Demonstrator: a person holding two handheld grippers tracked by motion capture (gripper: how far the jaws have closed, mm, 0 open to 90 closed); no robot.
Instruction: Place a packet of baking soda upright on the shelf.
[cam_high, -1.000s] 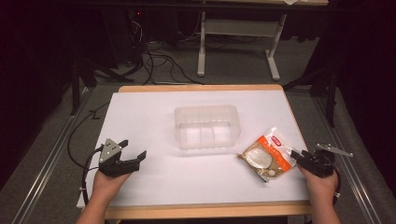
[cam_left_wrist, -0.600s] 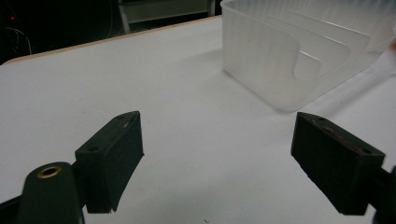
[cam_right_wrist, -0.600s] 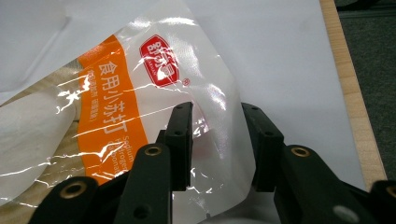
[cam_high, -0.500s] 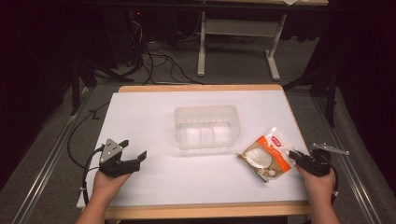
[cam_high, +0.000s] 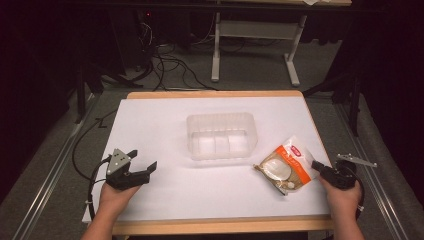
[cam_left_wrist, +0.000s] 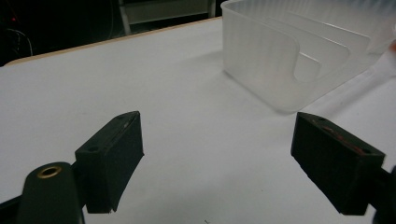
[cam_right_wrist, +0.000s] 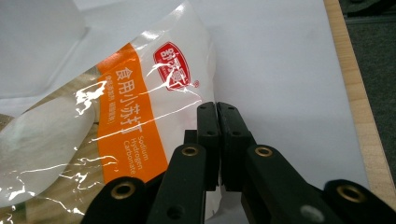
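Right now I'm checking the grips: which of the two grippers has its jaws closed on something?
The right gripper: its jaws pinch the edge of the baking soda packet. The left gripper stands wide open.

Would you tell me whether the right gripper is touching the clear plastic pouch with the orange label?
Touching. In the right gripper view, the right gripper has its jaws, which have just been closing, pinched together on the edge of the clear plastic pouch.

Bag (cam_right_wrist: 140, 121): glossy, crinkled clear plastic film with orange and white print. Container (cam_high: 221, 135): translucent, frosted plastic, smooth walls. Surface (cam_high: 165, 120): matt white top, smooth, with a wood edge. Right hand-held gripper (cam_right_wrist: 217, 114): matt black plastic jaws with brass-coloured rivets. Left hand-held gripper (cam_left_wrist: 215, 158): matt black pads
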